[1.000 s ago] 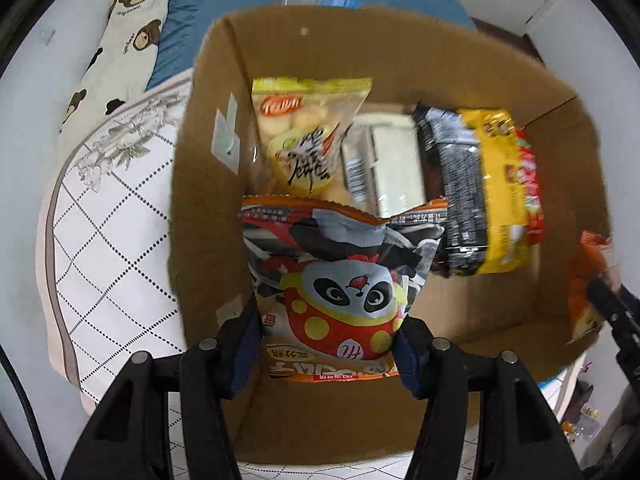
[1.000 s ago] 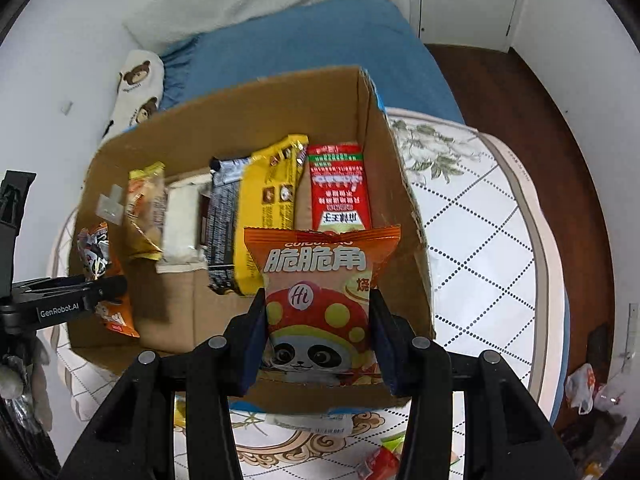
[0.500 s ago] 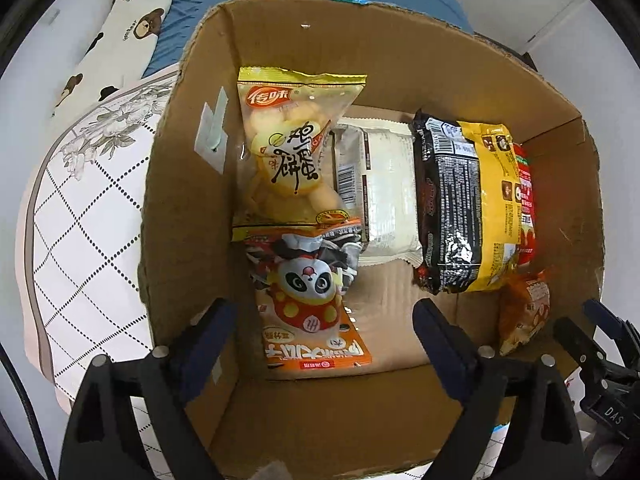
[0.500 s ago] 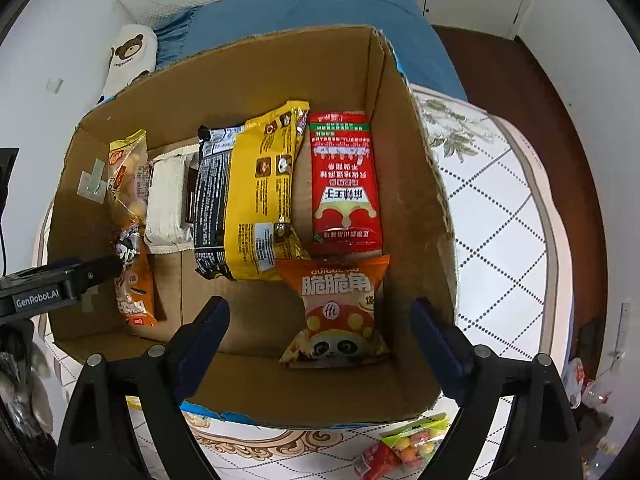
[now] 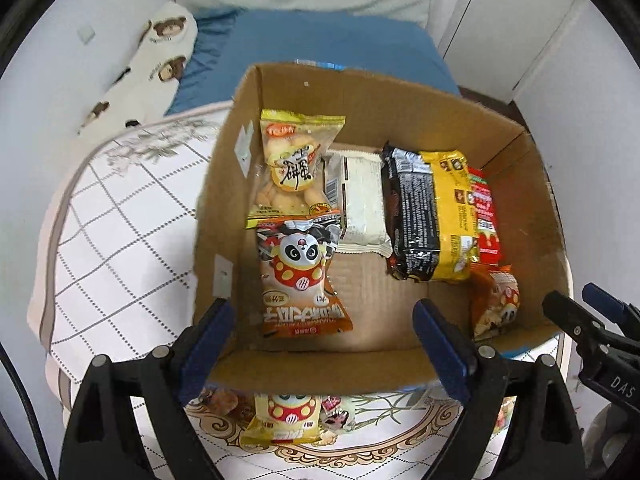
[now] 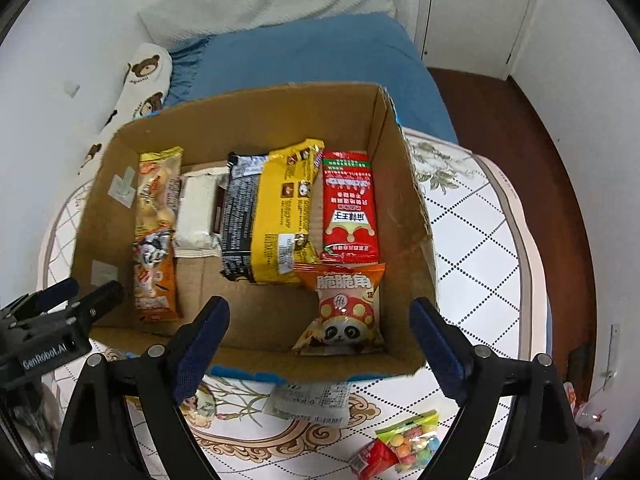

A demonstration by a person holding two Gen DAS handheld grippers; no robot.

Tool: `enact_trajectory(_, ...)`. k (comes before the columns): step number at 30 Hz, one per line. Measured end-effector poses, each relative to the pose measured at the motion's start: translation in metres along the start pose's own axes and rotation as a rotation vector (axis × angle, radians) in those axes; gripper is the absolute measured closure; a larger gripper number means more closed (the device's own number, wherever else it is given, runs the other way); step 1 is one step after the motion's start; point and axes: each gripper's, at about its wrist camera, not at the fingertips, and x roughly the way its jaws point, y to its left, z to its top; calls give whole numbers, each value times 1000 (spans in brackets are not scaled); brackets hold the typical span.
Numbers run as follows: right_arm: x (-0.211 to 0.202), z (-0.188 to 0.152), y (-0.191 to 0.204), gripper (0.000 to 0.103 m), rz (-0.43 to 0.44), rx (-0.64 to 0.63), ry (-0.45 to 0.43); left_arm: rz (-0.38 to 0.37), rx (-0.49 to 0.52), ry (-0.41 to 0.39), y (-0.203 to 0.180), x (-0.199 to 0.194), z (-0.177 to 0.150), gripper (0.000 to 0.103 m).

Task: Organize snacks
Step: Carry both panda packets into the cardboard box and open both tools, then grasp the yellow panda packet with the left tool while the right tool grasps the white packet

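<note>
An open cardboard box (image 5: 320, 364) holds several snack packs lying flat. My left gripper (image 5: 320, 312) hangs open above the box's near wall, with nothing between its fingers. Below it, a panda snack bag (image 5: 300, 276) lies at the box's left side, under a yellow cracker bag (image 5: 294, 168). My right gripper (image 6: 319, 308) is open too, above the box (image 6: 404, 200). An orange panda bag (image 6: 344, 308) lies free in the near right corner, below a red pack (image 6: 350, 208). Each gripper shows at the edge of the other's view.
A white pack (image 5: 362, 200) and a black-and-yellow pack (image 5: 432, 216) fill the box's middle. In front of the box, on the patterned tablecloth (image 6: 472, 240), lie a yellow panda bag (image 5: 288, 420), a white packet (image 6: 310, 400) and a candy bag (image 6: 404, 442). A blue bed (image 6: 312, 56) is behind.
Both grippers opened and let go of their panda bags, which now lie on the box floor. Both have since pulled up and back from the box.
</note>
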Motion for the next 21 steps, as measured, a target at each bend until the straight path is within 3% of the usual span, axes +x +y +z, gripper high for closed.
enact_trajectory(11, -67, -29, 15, 10, 26, -7, -134, 2, 53, -175, -13, -75, -32, 12)
enact_trajectory(21, -113, -58, 27, 10, 75, -5, -196, -25, 23, -222, -9, -111, -57, 12)
